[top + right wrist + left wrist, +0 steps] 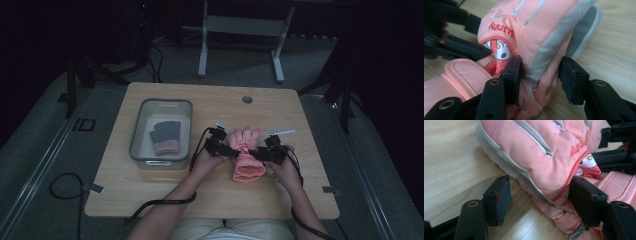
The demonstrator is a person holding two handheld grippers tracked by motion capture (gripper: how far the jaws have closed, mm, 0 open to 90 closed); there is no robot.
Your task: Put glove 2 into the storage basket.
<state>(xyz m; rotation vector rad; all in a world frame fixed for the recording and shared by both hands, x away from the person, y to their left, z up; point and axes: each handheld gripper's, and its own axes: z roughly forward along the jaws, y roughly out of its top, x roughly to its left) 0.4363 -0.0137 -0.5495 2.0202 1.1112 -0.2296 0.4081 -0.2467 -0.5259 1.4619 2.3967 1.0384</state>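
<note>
- While your left gripper and right gripper stand released, jaws straddling opposite edges of the pink glove at mid-table, close both evenly on the side seams near the wrist band so that, by this reading, the padding does not slip.
- From the gripper views you read the embroidered lettering and cartoon patch; from the high view, the grey bin holding a dark glove, left of the work.
</note>
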